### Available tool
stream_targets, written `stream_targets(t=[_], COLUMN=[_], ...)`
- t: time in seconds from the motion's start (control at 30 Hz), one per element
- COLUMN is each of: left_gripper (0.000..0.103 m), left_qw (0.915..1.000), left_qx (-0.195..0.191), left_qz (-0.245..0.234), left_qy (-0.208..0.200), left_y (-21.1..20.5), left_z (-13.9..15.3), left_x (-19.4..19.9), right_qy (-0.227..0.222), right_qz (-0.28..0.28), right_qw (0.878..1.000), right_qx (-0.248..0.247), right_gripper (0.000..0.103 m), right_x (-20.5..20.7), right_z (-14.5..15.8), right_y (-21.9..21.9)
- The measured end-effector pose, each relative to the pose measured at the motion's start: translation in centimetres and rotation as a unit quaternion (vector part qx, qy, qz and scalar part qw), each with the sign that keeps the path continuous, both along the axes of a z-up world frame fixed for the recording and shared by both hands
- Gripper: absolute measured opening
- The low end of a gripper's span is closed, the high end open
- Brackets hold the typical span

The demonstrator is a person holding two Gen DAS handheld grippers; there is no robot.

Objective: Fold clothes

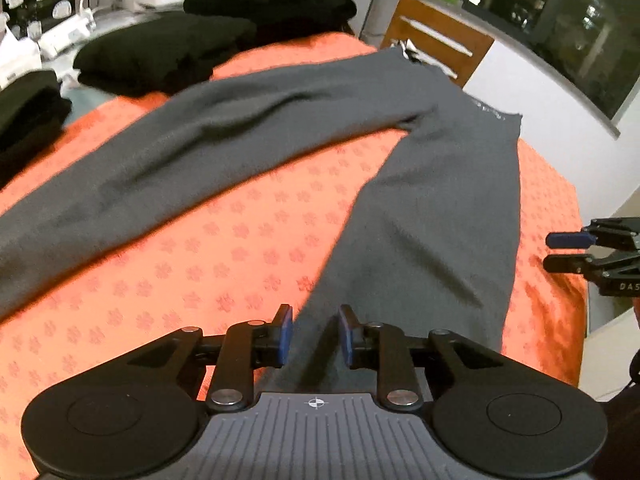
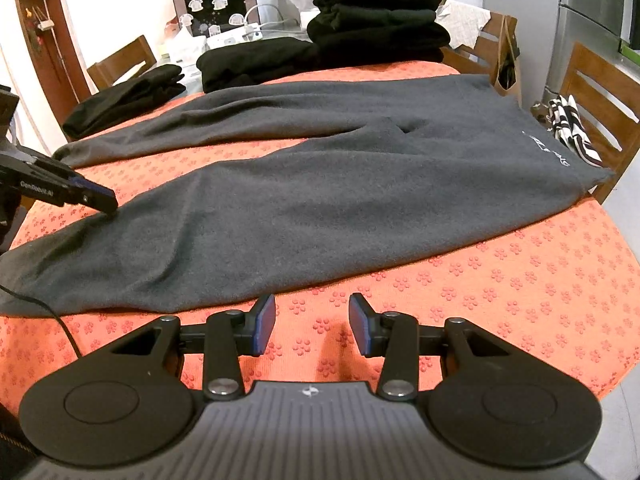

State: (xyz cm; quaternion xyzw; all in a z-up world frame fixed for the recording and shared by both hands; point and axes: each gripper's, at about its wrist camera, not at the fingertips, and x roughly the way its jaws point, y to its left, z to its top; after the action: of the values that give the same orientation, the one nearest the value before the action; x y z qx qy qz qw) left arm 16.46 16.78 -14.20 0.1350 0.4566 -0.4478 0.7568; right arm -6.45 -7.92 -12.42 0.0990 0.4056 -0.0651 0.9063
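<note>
Several black folded piles (image 2: 280,60) flank grey trousers (image 2: 320,200); both grippers' jaws spread, empty.

right gripper (image 2: 312,326) at 6 o'clock, jaws apart over bare orange cloth, nothing between | grey trousers (image 2: 320,196) spread flat across worktop (image 2: 520,280), waistband at 3 o'clock, 2 legs toward 9 | left gripper (image 2: 105,201) at 9 o'clock, tip touching near leg | black folded stacks (image 2: 376,24) at 12 o'clock
</note>
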Motion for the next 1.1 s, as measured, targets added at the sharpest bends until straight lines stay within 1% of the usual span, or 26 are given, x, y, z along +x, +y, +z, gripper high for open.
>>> stream_targets(t=[0.03,0.07,0.1,0.17,0.23,0.3,0.37,0.43,0.47,0.5,0.57,0.63,0.77,0.83,0.9,1.0,1.07,1.1], left_gripper=[0.026,0.022,0.006,0.005,0.005,0.006,0.009,0.013,0.019,0.026,0.032,0.033,0.034,0.035,0.036,0.036,0.036,0.036], left_qw=[1.0000,0.9999,0.9997,0.9994,0.9992,0.9987,0.9986,0.9982,0.9979,0.9979,0.9977,0.9978,0.9976,0.9972,0.9970,0.9957,0.9945,0.9939], left_qx=[0.004,0.008,0.011,0.016,0.018,0.027,0.026,0.020,0.015,0.009,-0.001,-0.005,0.006,0.013,0.023,0.034,0.040,0.042], left_qz=[-0.003,-0.006,-0.008,-0.005,0.010,0.022,0.030,0.034,0.033,0.028,0.016,-0.007,-0.044,-0.053,-0.051,-0.043,-0.027,-0.016], left_qy=[-0.006,-0.013,-0.020,-0.032,-0.035,-0.037,-0.036,-0.045,-0.053,-0.058,-0.066,-0.065,-0.053,-0.050,-0.053,-0.075,-0.093,-0.101], left_y=[-0.1,-0.1,-0.2,0.0,0.5,0.8,1.0,1.3,1.4,1.6,1.8,1.9,2.1,2.3,2.4,2.4,2.4,2.4], left_z=[0.0,-0.1,-0.1,0.3,0.5,0.0,0.1,0.7,1.3,1.9,3.0,3.8,4.0,3.6,2.9,2.2,1.8,1.6], left_x=[-0.2,-0.3,-0.4,-0.4,-0.1,0.2,0.2,-0.3,-0.8,-1.4,-2.8,-4.6,-8.2,-10.0,-11.5,-13.3,-14.1,-14.4], right_qy=[0.001,0.001,0.001,0.001,0.001,0.001,0.001,0.003,0.003,0.003,0.002,0.000,-0.008,-0.011,-0.016,-0.021,-0.021,-0.020], right_qz=[0.000,0.000,-0.001,-0.002,-0.002,-0.002,0.000,0.005,0.007,0.010,0.023,0.044,0.098,0.128,0.159,0.210,0.250,0.275], right_qw=[1.000,1.000,1.000,1.000,1.000,1.000,1.000,1.000,1.000,1.000,1.000,0.999,0.995,0.992,0.987,0.977,0.968,0.961], right_qx=[-0.001,-0.002,-0.001,0.001,0.001,0.001,0.001,0.000,-0.001,-0.001,0.000,0.002,-0.002,-0.005,-0.007,-0.013,-0.023,-0.030], right_gripper=[0.047,0.047,0.047,0.047,0.047,0.047,0.047,0.047,0.047,0.047,0.047,0.047,0.047,0.047,0.047,0.047,0.047,0.047], right_x=[-0.1,-0.1,-0.2,-0.3,-0.4,-0.5,-0.5,-0.5,-0.5,-0.4,-0.3,-0.1,0.7,1.2,1.7,2.4,3.0,3.3], right_z=[0.0,-0.1,-0.1,-0.2,-0.2,-0.2,-0.3,-0.3,-0.3,-0.2,-0.2,-0.2,0.1,0.2,0.5,0.6,0.7,0.7], right_y=[0.1,0.1,0.2,0.2,0.2,0.2,0.2,0.1,0.1,0.1,0.2,0.4,1.5,2.1,2.8,4.0,5.2,5.8])
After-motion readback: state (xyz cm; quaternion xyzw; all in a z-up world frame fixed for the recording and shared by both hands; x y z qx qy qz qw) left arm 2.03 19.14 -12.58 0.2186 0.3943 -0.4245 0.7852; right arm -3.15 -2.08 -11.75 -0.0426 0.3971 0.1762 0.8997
